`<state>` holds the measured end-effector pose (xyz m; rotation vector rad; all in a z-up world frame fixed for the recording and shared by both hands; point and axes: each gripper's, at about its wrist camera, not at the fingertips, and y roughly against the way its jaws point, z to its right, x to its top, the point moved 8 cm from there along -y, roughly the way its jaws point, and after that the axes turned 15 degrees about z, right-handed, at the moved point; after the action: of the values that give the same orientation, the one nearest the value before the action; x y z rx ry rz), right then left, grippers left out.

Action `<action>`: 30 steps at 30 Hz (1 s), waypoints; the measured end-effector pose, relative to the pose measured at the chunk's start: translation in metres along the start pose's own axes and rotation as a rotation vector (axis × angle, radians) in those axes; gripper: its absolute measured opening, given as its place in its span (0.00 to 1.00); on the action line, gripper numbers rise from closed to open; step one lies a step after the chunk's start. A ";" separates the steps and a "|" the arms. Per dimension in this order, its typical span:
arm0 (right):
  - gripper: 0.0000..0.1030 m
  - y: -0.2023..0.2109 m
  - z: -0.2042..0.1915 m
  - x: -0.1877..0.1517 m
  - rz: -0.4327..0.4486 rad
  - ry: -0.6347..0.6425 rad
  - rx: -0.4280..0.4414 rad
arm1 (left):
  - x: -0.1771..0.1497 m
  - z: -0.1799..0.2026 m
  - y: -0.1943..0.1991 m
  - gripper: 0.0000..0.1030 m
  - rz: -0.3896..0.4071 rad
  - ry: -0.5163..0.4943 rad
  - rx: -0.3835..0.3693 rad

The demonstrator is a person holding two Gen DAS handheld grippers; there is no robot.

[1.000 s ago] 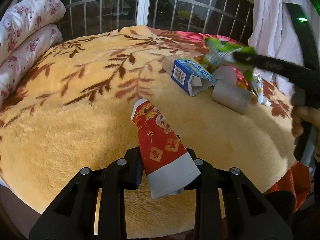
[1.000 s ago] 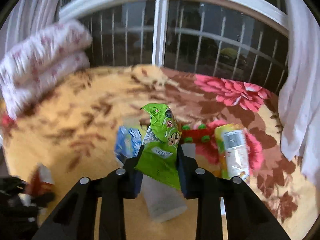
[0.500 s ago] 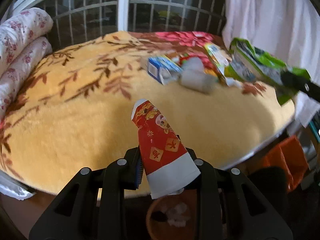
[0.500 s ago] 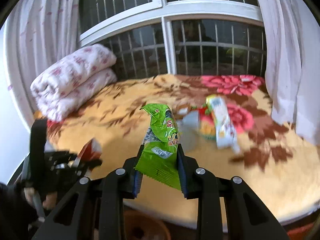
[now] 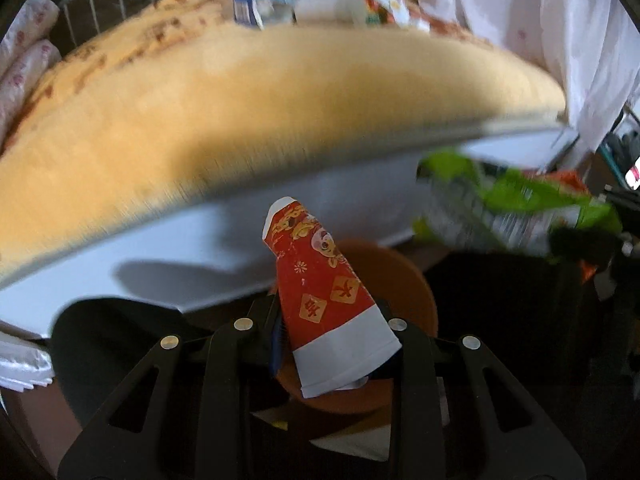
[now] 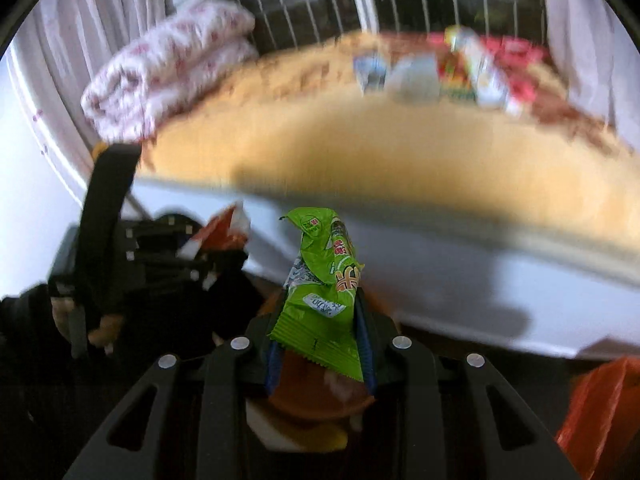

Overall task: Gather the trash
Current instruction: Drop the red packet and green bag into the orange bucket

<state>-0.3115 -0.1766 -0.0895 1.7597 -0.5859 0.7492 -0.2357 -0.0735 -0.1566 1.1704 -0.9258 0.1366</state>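
Note:
My left gripper [image 5: 328, 328] is shut on a flattened red and white paper cup [image 5: 320, 292] that stands up between its fingers. Just below and behind the cup sits a round brown bin [image 5: 404, 280] on the floor. My right gripper [image 6: 320, 340] is shut on a green snack wrapper [image 6: 324, 288], held above the same brown bin [image 6: 316, 396]. In the left wrist view the green wrapper [image 5: 516, 208] shows blurred at the right. In the right wrist view the left gripper with the red cup [image 6: 220, 232] is at the left, a hand under it.
The bed with its orange blanket [image 5: 248, 92] fills the upper half, its white side panel [image 5: 192, 248] facing me. A blue carton [image 5: 248, 8], a grey cup and more wrappers lie at its far end. A rolled floral quilt [image 6: 168, 68] lies left; an orange bag [image 6: 600, 408] right.
Both grippers have come away from the bed top and sunk below its edge, each keeping its piece of trash. The brown bin has come into view beneath them.

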 end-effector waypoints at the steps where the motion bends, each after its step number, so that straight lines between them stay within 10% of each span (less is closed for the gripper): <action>1: 0.30 -0.005 0.001 -0.007 -0.018 -0.001 -0.001 | -0.007 0.001 -0.007 0.26 -0.032 0.004 -0.011; 9: 0.30 -0.072 0.010 -0.072 -0.221 -0.035 -0.003 | -0.067 -0.004 -0.066 0.26 -0.280 0.041 -0.044; 17: 0.30 -0.107 0.015 -0.094 -0.304 -0.066 0.009 | -0.085 -0.004 -0.086 0.26 -0.356 0.018 -0.045; 21: 0.57 -0.118 0.012 -0.097 -0.324 -0.068 0.006 | -0.091 -0.005 -0.094 0.46 -0.396 -0.011 -0.015; 30: 0.61 -0.116 0.018 -0.090 -0.310 -0.079 -0.027 | -0.093 -0.009 -0.095 0.60 -0.415 -0.018 0.006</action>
<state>-0.2868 -0.1572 -0.2341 1.8070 -0.3612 0.4566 -0.2383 -0.0735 -0.2899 1.3460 -0.6815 -0.2064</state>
